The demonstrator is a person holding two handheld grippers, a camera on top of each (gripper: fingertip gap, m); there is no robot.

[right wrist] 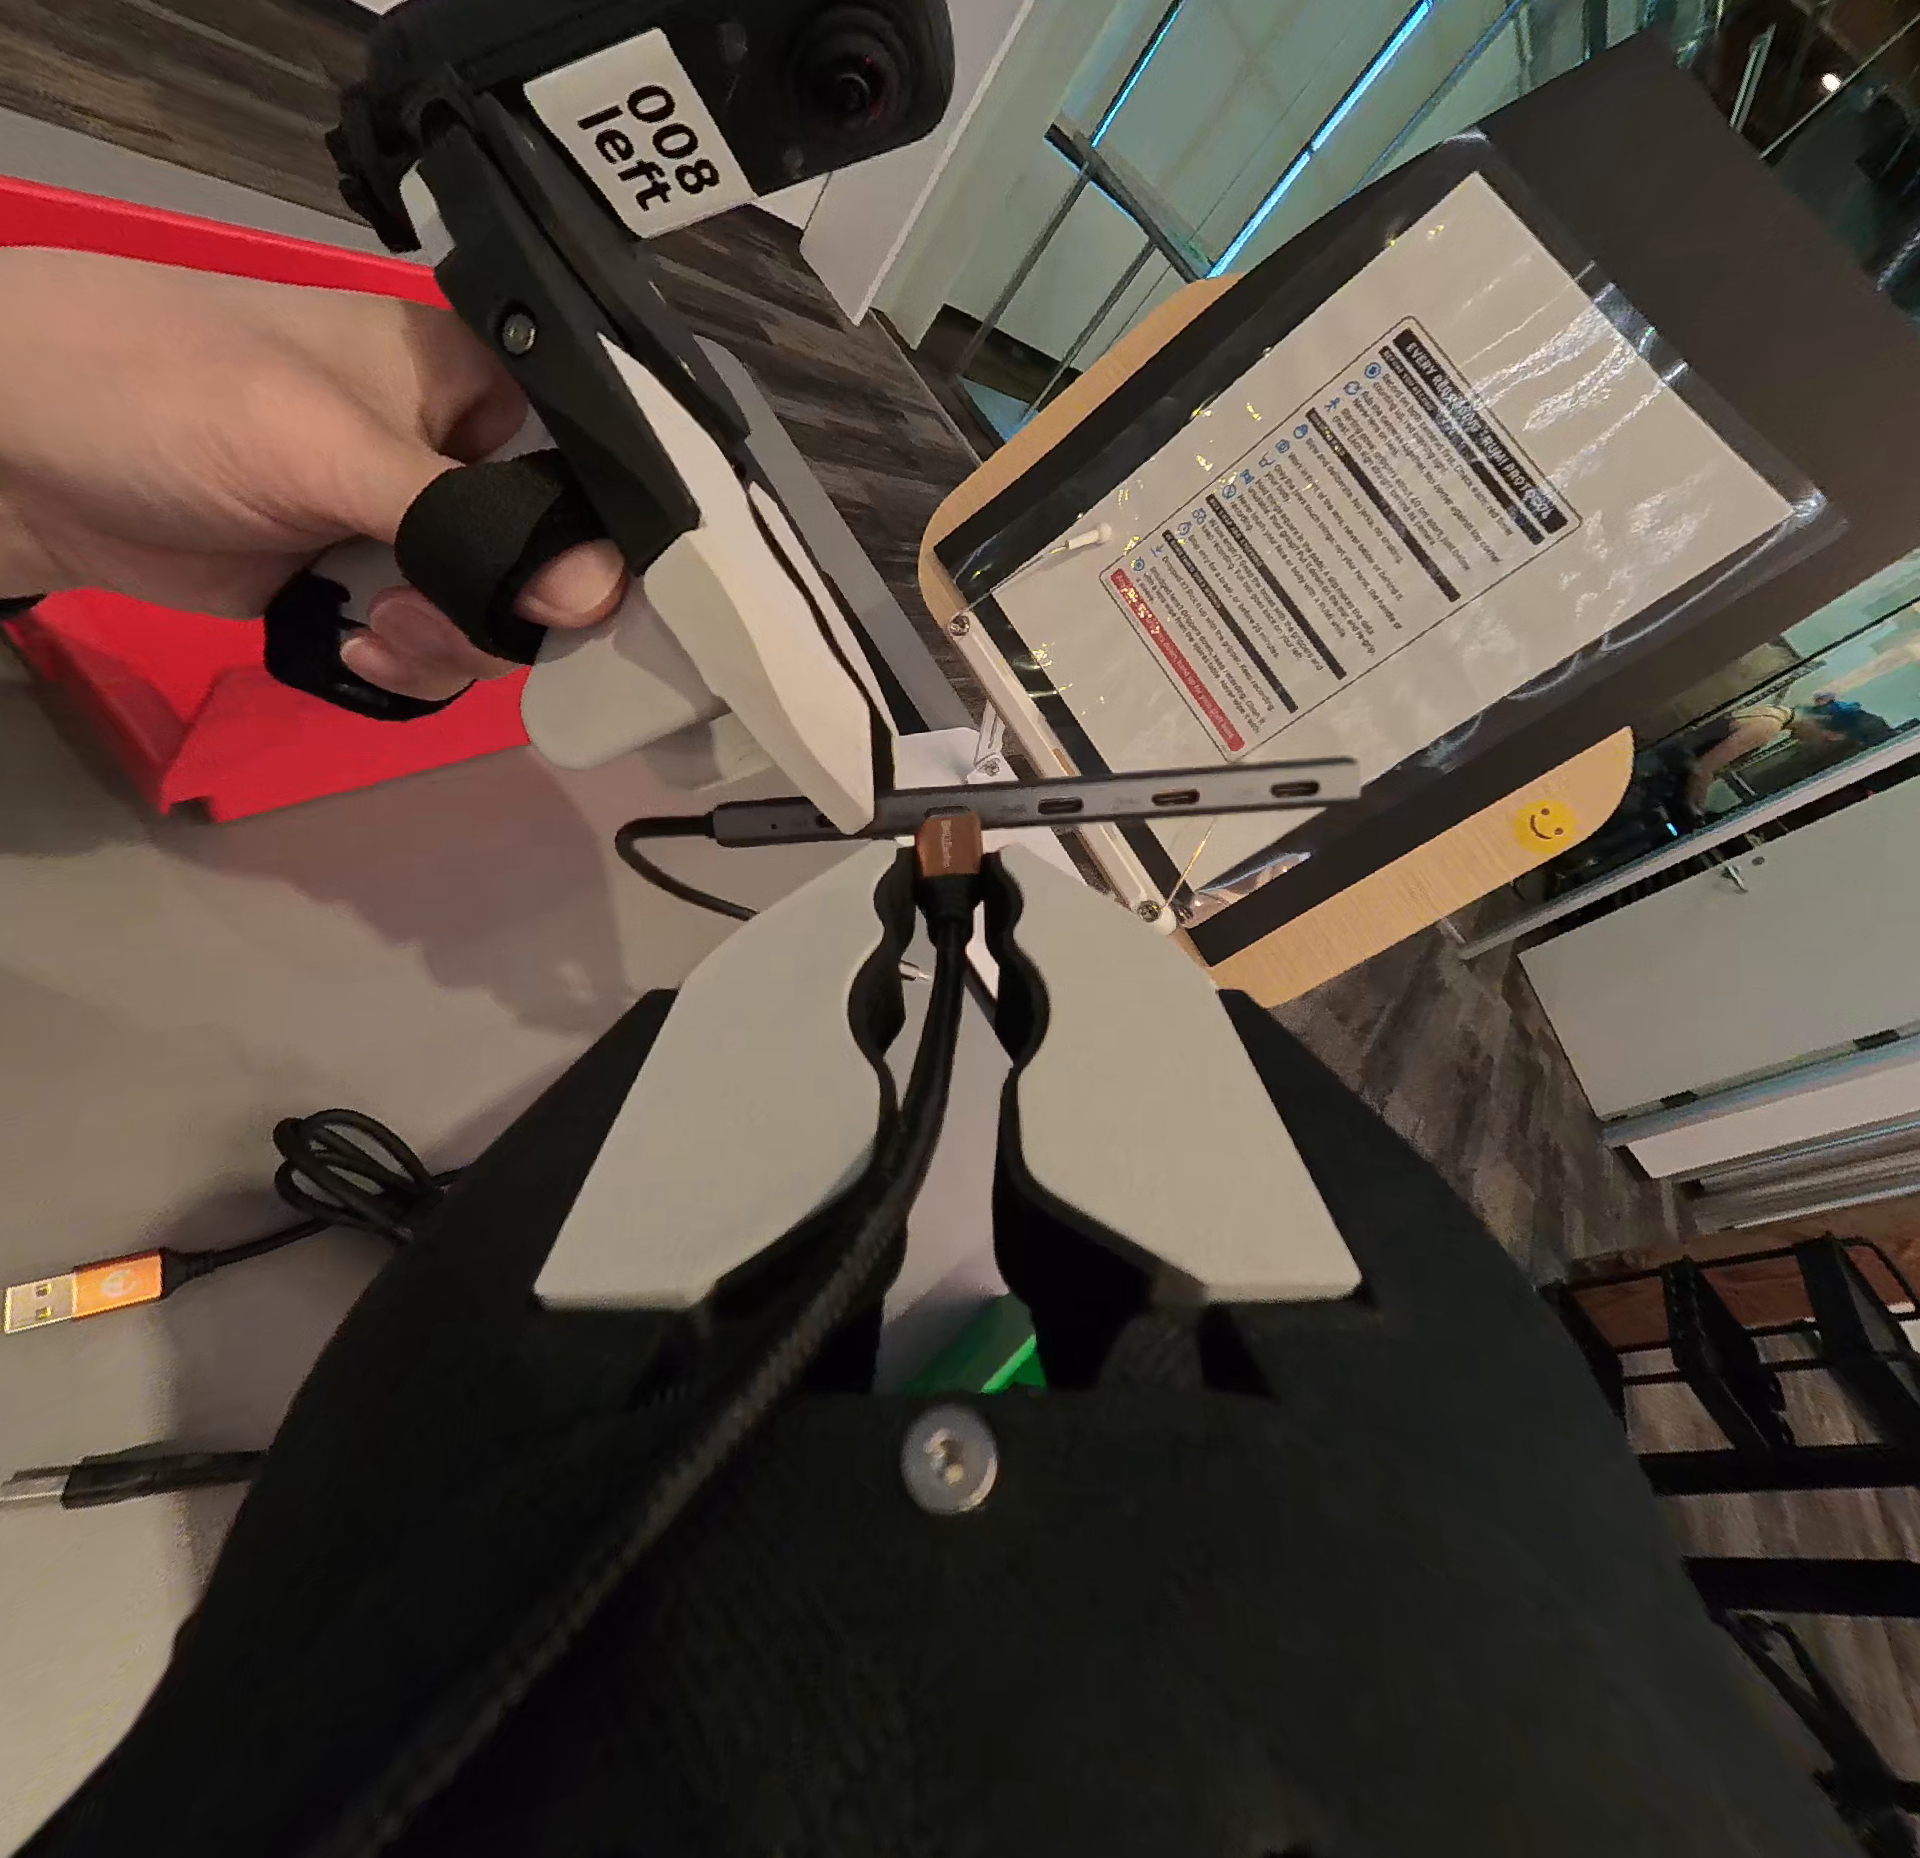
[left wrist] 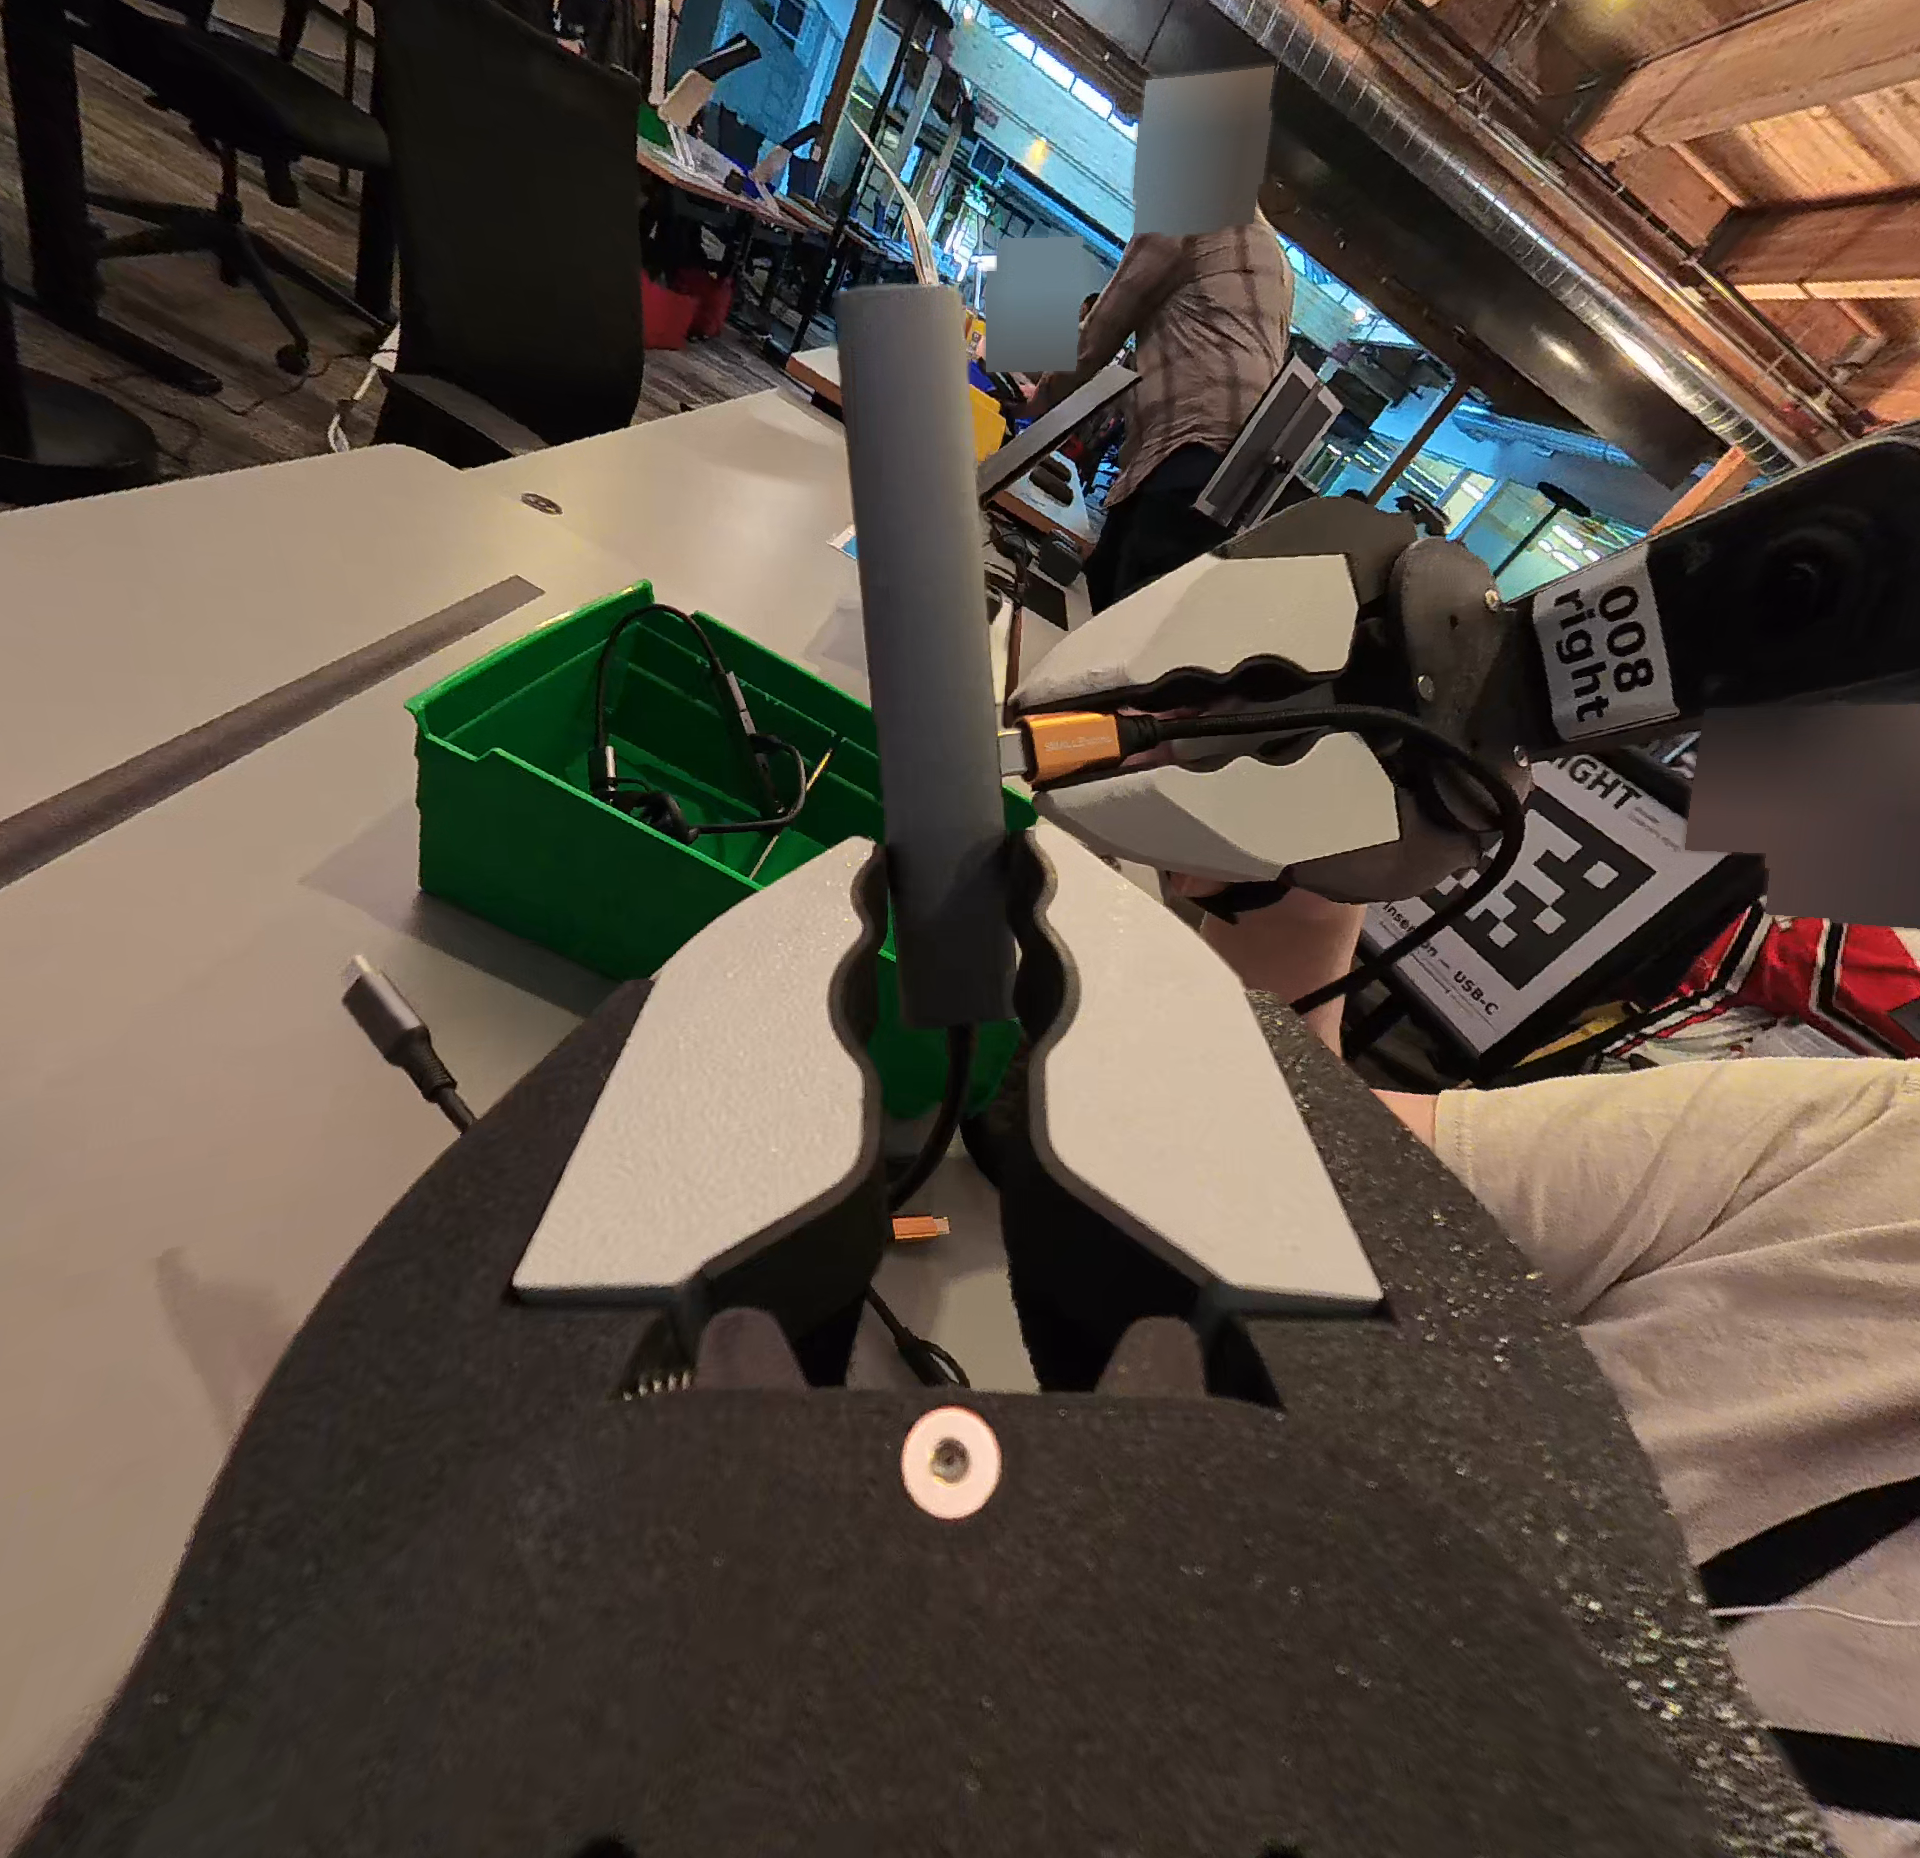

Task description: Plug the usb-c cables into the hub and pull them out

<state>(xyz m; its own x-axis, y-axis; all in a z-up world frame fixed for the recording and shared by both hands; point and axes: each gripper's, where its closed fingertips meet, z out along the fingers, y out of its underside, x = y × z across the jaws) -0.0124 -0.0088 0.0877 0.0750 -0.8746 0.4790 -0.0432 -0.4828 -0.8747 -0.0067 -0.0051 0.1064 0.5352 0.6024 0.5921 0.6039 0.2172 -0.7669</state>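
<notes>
L wrist view: left gripper (left wrist: 948, 935) clamped narrow on the lower end of the hub (left wrist: 920, 603), a dark grey bar held upright in the air above the table (left wrist: 208, 665). Hub's own lead drops down btwn the fingers. Right gripper (left wrist: 1023, 743) comes in from the R side, pinched on the orange usb-c plug (left wrist: 1070, 743), metal tip at the hub's side edge; can't tell from here whether it is seated. Green bin (left wrist: 499, 769) behind w/ more cables in it. A grey connector (left wrist: 379, 1008) lies loose on the table, L of the gripper.

R wrist view: right gripper (right wrist: 948, 878) closed narrow on the orange plug (right wrist: 948, 844), black braided cable (right wrist: 935, 1029) running back btwn the fingers. Plug tip meets the hub (right wrist: 1091, 802) at a port near the left gripper (right wrist: 847, 800); three more ports further along look empty. Hand (right wrist: 260, 478) works the left gripper. Spare orange USB-A end (right wrist: 88, 1289) on the table, not involved.

Step, my read: insertion of 1st cable, at or just short of full seat. Next move: push straight along the port axis, L side bracing hub steady; no twist. Then pull out along the same line.
</notes>
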